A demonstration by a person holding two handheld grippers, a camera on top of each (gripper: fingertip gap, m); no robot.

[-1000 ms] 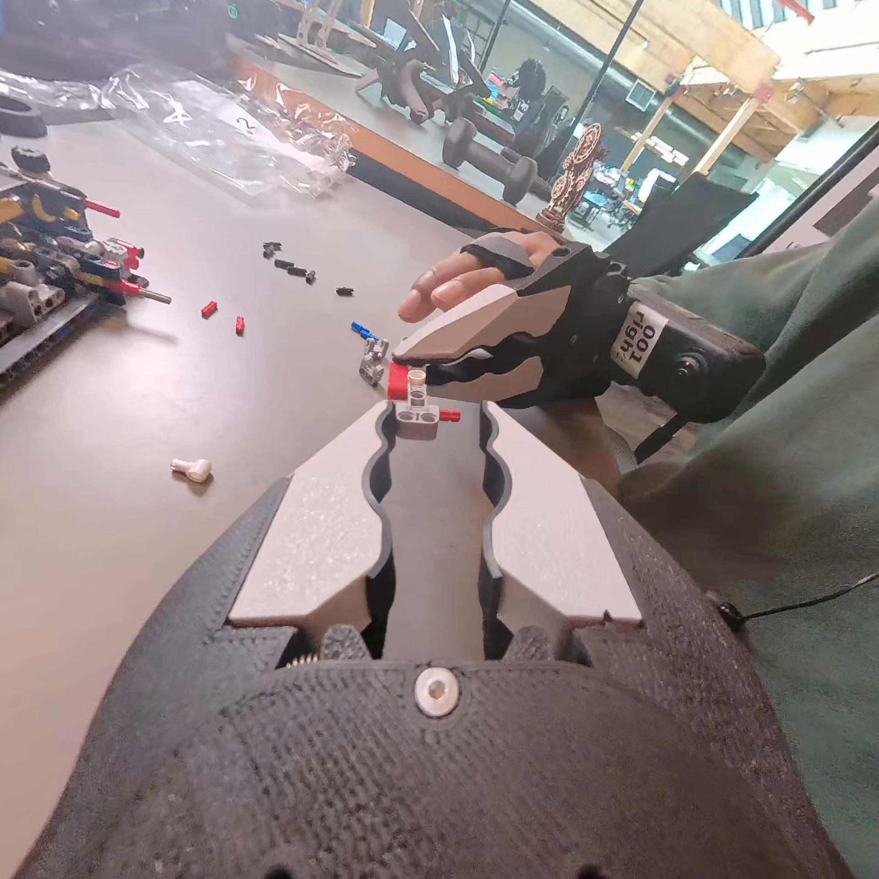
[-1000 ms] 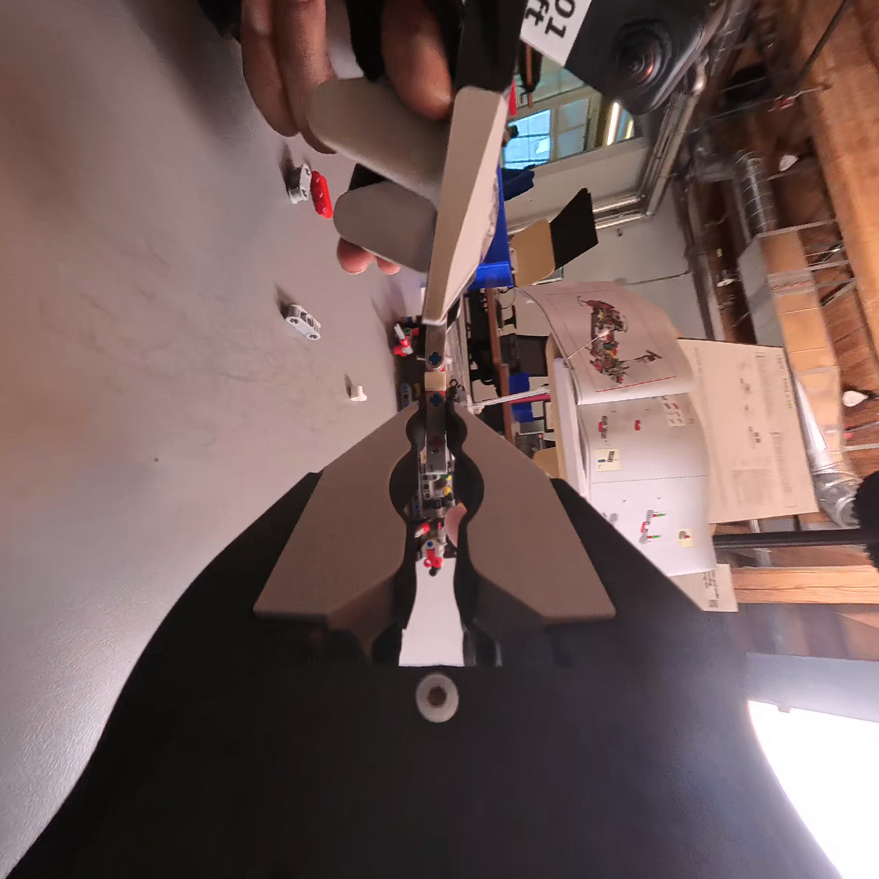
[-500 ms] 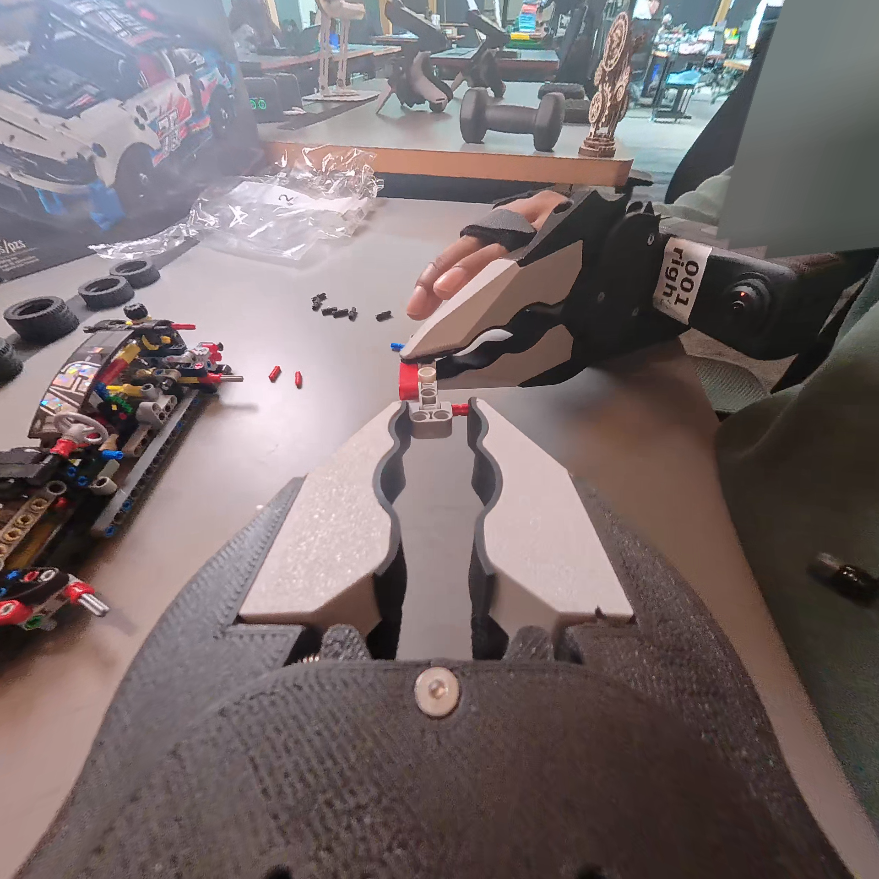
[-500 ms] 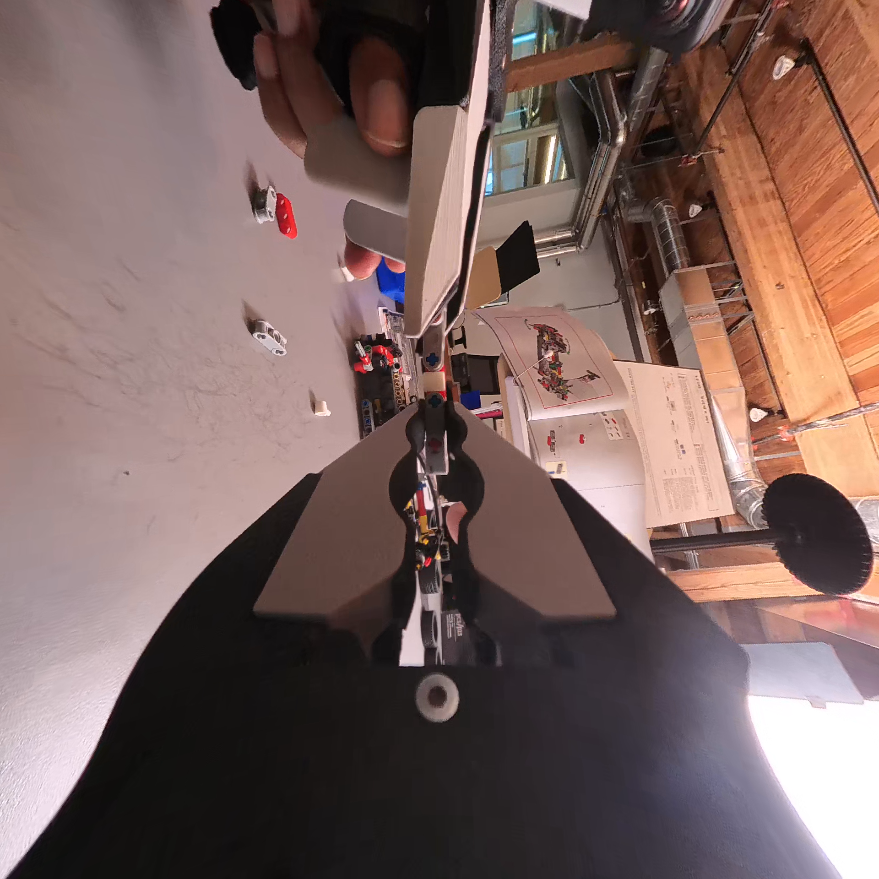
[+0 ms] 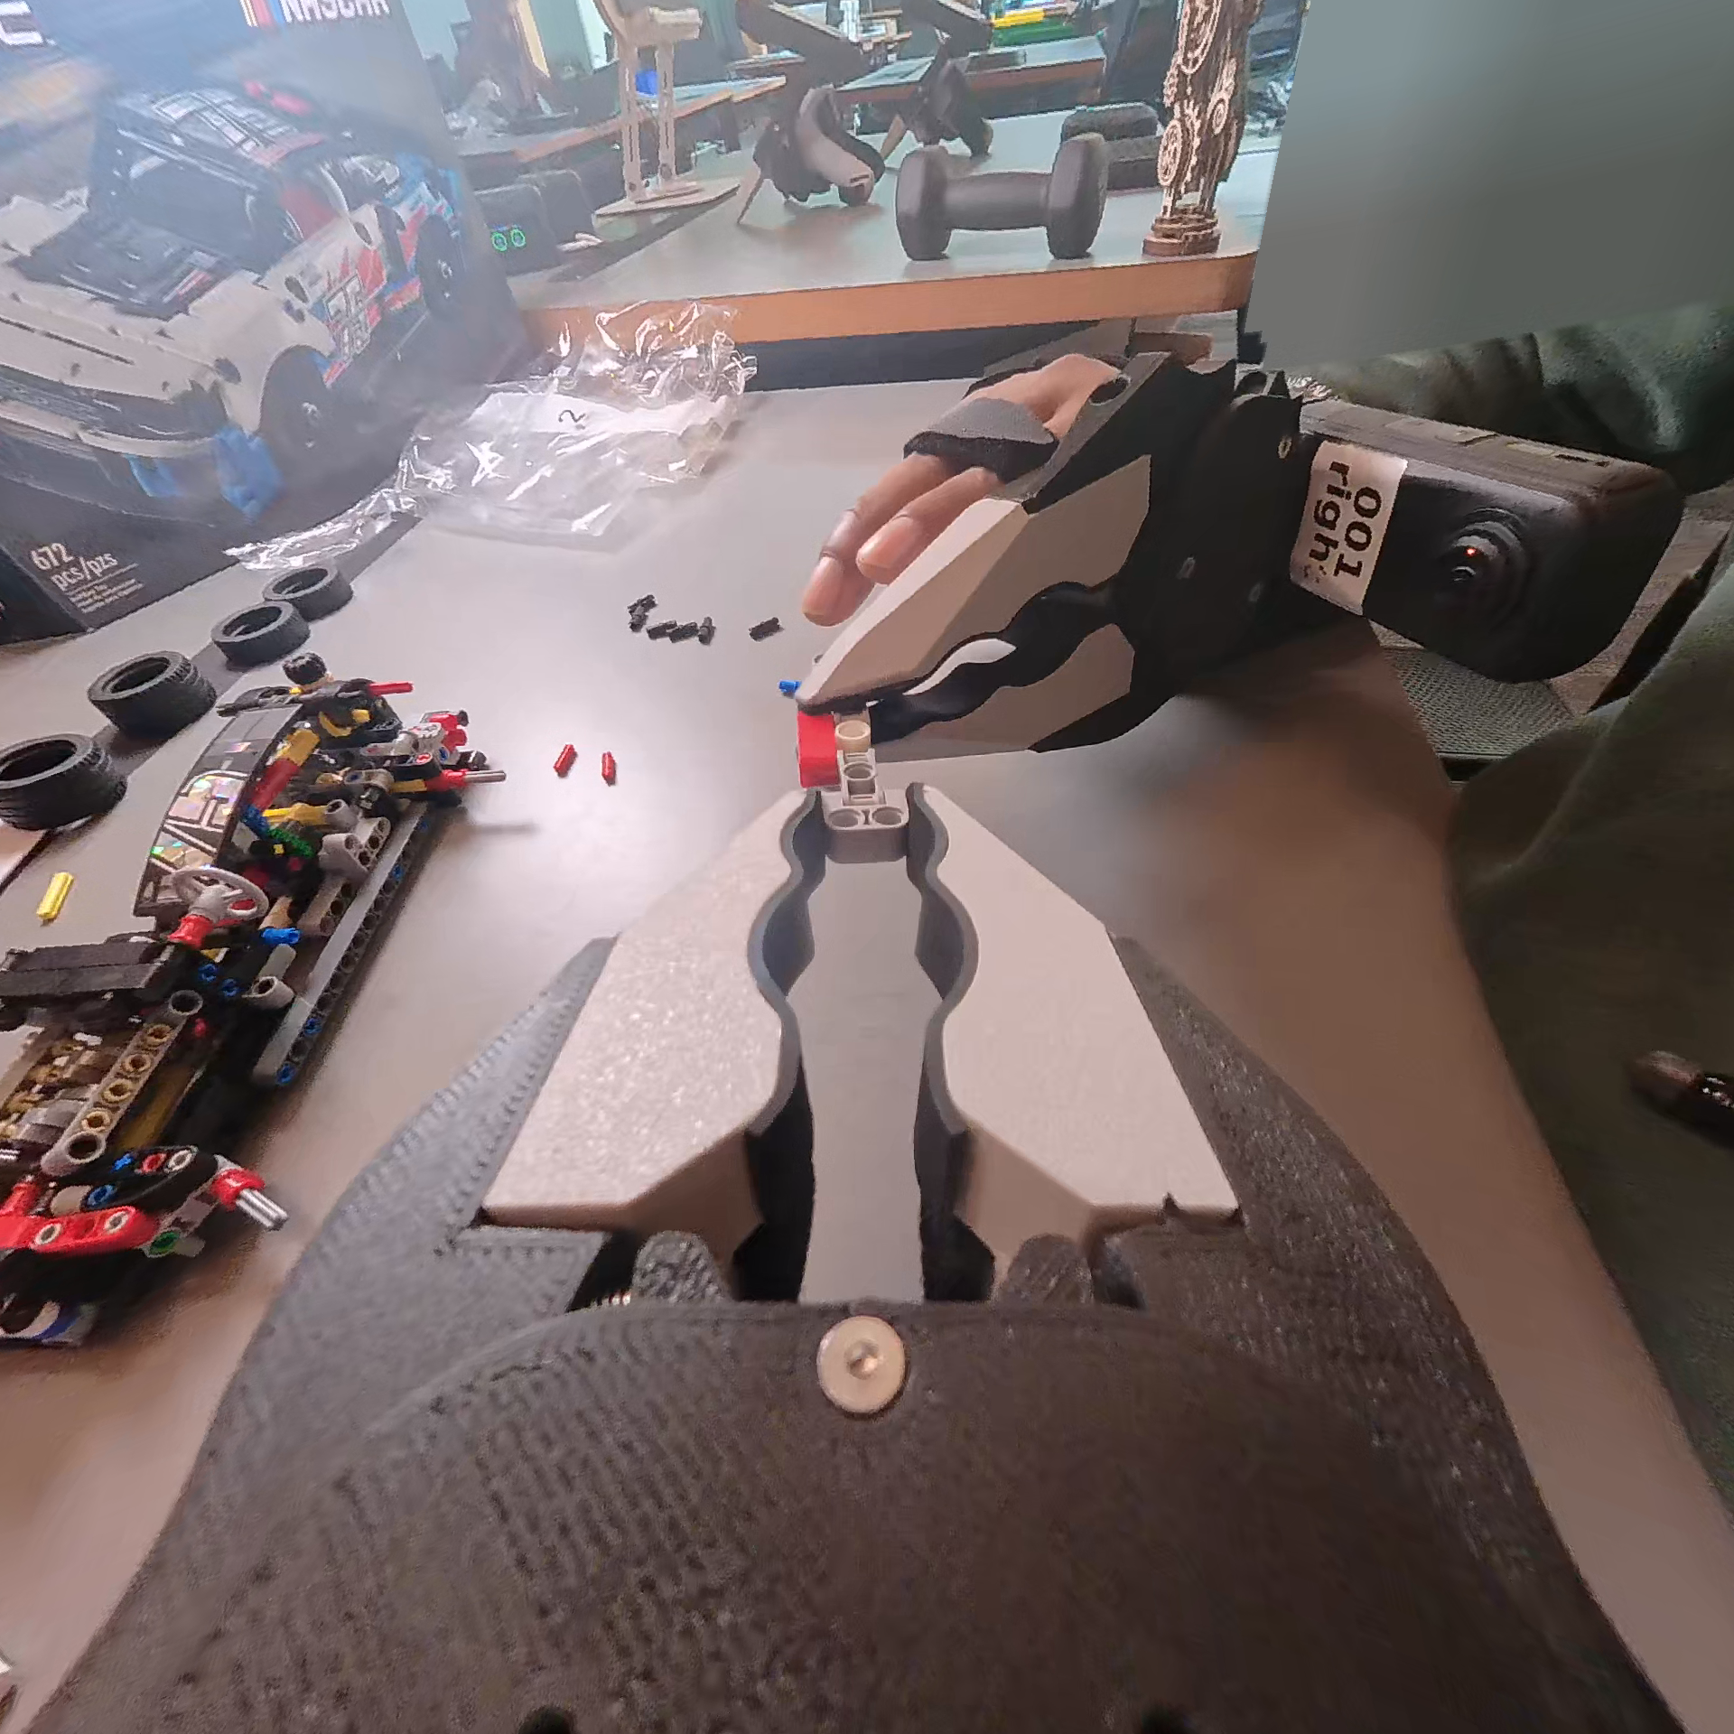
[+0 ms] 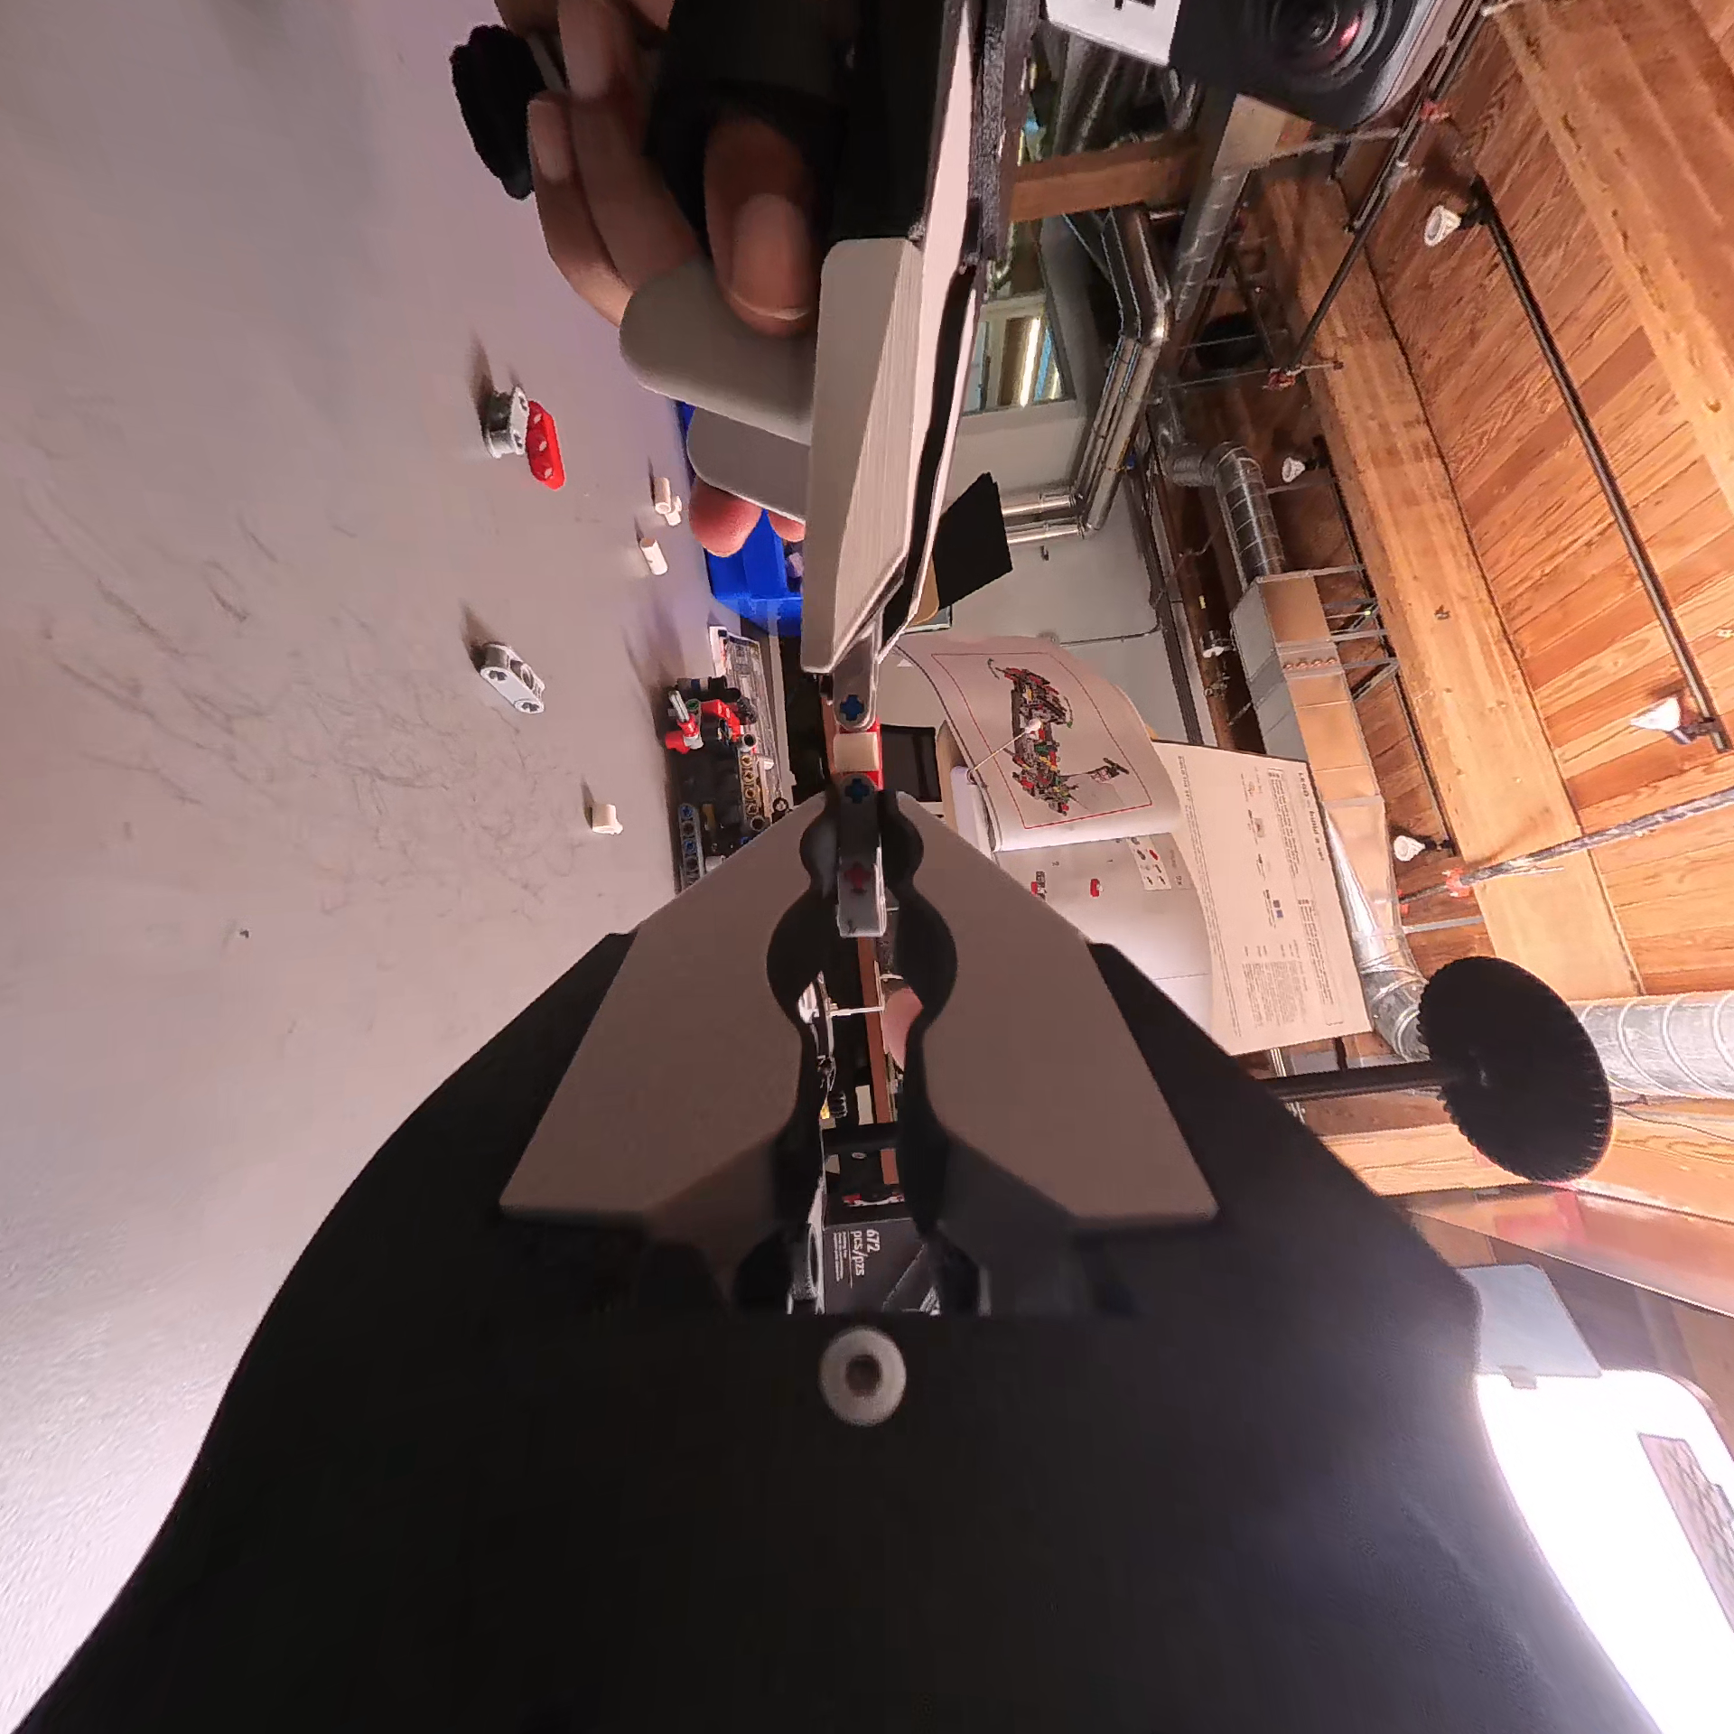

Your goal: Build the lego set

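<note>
A small lego sub-assembly is held in the air between both grippers: a grey connector (image 5: 865, 826), a tan bush (image 5: 852, 734) and a red piece (image 5: 814, 752). My left gripper (image 5: 863, 814) is shut on the grey connector. My right gripper (image 5: 838, 706) comes in from the right and is shut on the red and tan end. In the right wrist view my right gripper (image 6: 856, 818) pinches a grey piece (image 6: 859, 887) of the sub-assembly, with its tan bush (image 6: 856, 751) beyond. The left gripper (image 6: 844, 661) closes on it from above. The partly built car chassis (image 5: 197, 938) lies on the table at left.
Several black tyres (image 5: 150, 692) and the set box (image 5: 216, 281) stand at the far left, with an empty plastic bag (image 5: 582, 441) behind. Black pins (image 5: 676, 627), red pins (image 5: 584, 762) and a yellow piece (image 5: 54, 893) lie loose. The open instruction booklet (image 6: 1079, 751) and loose connectors (image 6: 511, 677) show beyond. My left and right fingertips are right by each other.
Both grippers stayed closed on the sub-assembly and moved together. The left wrist view swung left, bringing the chassis, tyres and box into view. The right wrist view tilted and shows more loose parts.
</note>
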